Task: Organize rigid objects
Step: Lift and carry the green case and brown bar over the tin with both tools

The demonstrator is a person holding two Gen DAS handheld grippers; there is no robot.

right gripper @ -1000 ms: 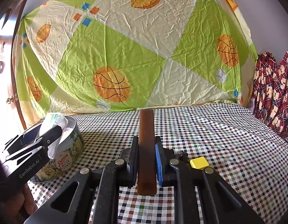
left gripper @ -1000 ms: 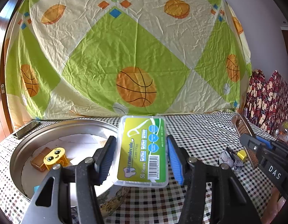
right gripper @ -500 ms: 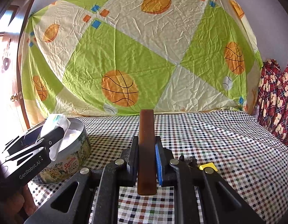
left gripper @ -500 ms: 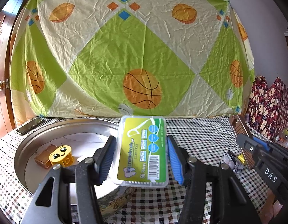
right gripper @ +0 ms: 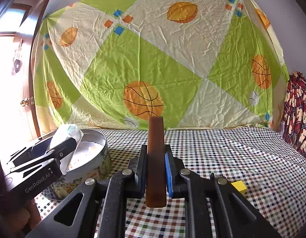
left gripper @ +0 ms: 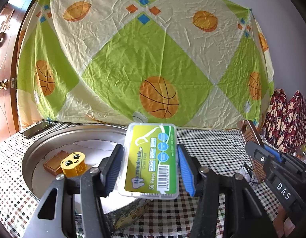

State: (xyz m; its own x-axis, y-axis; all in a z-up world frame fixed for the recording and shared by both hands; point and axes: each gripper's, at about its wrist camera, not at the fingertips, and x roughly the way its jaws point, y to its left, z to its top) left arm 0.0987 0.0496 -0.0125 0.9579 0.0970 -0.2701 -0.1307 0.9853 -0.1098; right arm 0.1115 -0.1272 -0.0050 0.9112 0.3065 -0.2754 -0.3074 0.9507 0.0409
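Note:
My left gripper (left gripper: 151,166) is shut on a clear dental floss pick box (left gripper: 151,158) with a green label, held over the right rim of a round metal tin (left gripper: 77,130). The tin holds a yellow smiling-face block (left gripper: 73,163) and a brown flat piece (left gripper: 54,161). My right gripper (right gripper: 156,170) is shut on a brown comb (right gripper: 155,158), seen edge-on, above the checkered tablecloth (right gripper: 232,154). The right gripper with the comb (left gripper: 252,150) shows at the right of the left wrist view. The left gripper with the box (right gripper: 67,144) shows over the tin (right gripper: 89,164) in the right wrist view.
A small yellow cube (right gripper: 239,186) lies on the cloth right of my right gripper. A crumpled foil wrapper (left gripper: 246,175) lies near the comb. A dark phone (left gripper: 36,129) lies at the table's far left. A basketball-print sheet (left gripper: 153,69) hangs behind.
Both grippers have risen and tilted up a little, so the table and tin sit lower in view. Both grips are unchanged.

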